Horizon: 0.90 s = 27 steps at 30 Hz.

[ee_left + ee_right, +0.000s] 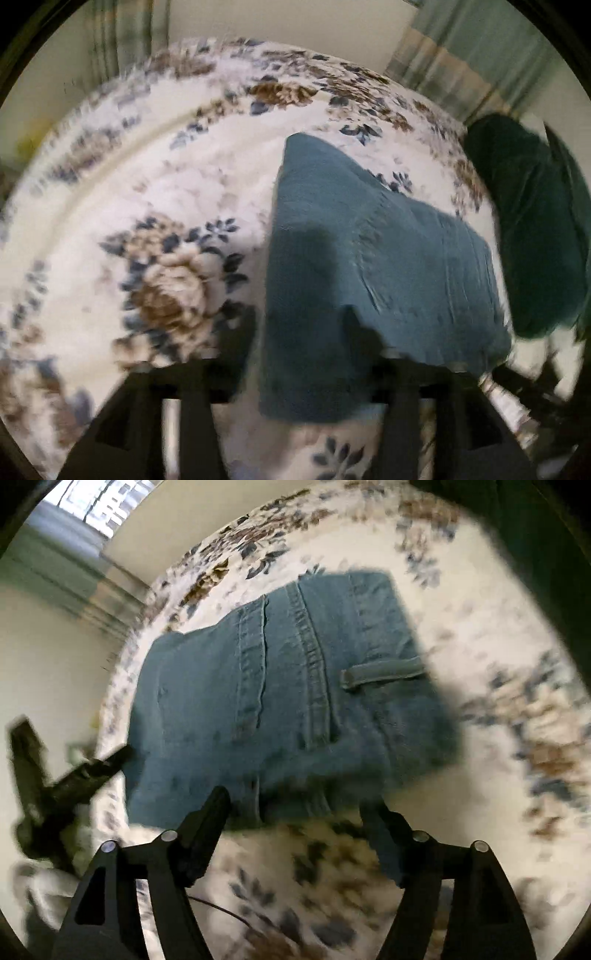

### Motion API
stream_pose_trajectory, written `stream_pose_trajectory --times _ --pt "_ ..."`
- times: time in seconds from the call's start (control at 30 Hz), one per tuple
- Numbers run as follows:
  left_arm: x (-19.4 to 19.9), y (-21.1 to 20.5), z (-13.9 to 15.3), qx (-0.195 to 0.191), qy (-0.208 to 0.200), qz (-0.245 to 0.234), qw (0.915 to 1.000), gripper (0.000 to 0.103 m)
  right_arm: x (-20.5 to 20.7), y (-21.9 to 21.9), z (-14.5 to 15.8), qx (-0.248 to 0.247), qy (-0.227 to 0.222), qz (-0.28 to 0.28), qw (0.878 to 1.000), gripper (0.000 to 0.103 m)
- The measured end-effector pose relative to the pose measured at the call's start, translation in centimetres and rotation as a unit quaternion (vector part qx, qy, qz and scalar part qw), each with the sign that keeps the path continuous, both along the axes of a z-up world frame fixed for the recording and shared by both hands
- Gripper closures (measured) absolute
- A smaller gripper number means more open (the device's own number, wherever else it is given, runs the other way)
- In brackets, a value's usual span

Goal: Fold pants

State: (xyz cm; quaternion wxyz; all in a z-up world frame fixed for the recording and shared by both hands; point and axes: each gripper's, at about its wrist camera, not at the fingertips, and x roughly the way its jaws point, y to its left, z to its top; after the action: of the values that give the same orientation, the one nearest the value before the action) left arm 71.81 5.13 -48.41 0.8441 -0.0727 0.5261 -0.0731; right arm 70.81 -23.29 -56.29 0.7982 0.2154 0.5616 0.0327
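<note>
Folded blue denim pants [280, 701] lying flat on a cream bedspread printed with blue and brown flowers [147, 229].

Seen from the right wrist: folded into a compact block, seams and one belt loop [384, 672] facing up, near edge just ahead of the black two-finger right gripper [295, 808], fingers spread wide and holding nothing, tips close above the fabric's near edge. Seen from the left wrist: same pants [369, 258] stretching away from between the fingers of the black left gripper [306, 354], also spread apart, near edge of the cloth lying between them but not pinched. Dark green fabric [535, 229] at the right rim, beside the bed. Both views motion-blurred.
</note>
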Motion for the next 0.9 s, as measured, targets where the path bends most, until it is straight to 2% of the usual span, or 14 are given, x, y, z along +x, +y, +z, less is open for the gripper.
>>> stream_pose_trajectory --times 0.03,0.07,0.1,0.13,0.23,0.27,0.43,0.63,0.83,0.9 --pt "-1.4 -0.8 1.3 0.024 -0.009 -0.003 0.9997 0.023 -0.9 0.4 1.4 -0.042 -0.009 0.002 0.999 0.023" --pt "-2.1 -1.1 2.1 0.034 -0.013 -0.005 0.9993 0.018 -2.0 0.5 2.1 -0.064 -0.013 0.004 0.998 0.021" --pt "-2.7 -1.5 2.8 0.04 -0.019 -0.007 0.999 0.015 -2.8 1.0 3.6 -0.104 -0.021 0.006 0.994 0.017" --pt "-4.1 -2.1 4.2 0.053 -0.028 -0.01 0.9982 0.013 -3.6 1.2 4.6 -0.119 -0.026 0.003 0.993 0.014" --pt "-5.8 -2.8 6.8 0.074 -0.041 -0.008 0.9964 0.007 -6.0 1.2 8.3 -0.139 -0.04 -0.016 0.989 0.004" --pt "-7.1 -3.1 8.4 0.079 -0.051 -0.008 0.9955 0.007 -6.9 1.3 9.8 -0.145 -0.045 -0.021 0.988 0.001" --pt "-10.9 -3.7 14.2 0.091 -0.088 -0.007 0.9919 0.006 -11.9 1.5 17.6 -0.177 -0.08 -0.049 0.98 0.0" --pt "-17.1 -4.5 20.9 0.089 -0.117 -0.009 0.9891 0.006 -19.2 1.2 26.8 -0.179 -0.116 -0.063 0.975 0.0" --pt "-25.3 -5.0 27.8 0.083 -0.152 -0.006 0.9849 0.006 -27.7 1.3 35.7 -0.191 -0.158 -0.06 0.967 0.0" --pt "-28.7 -5.2 30.5 0.09 -0.172 -0.003 0.981 0.006 -31.3 1.7 38.9 -0.198 -0.178 -0.053 0.962 0.0"
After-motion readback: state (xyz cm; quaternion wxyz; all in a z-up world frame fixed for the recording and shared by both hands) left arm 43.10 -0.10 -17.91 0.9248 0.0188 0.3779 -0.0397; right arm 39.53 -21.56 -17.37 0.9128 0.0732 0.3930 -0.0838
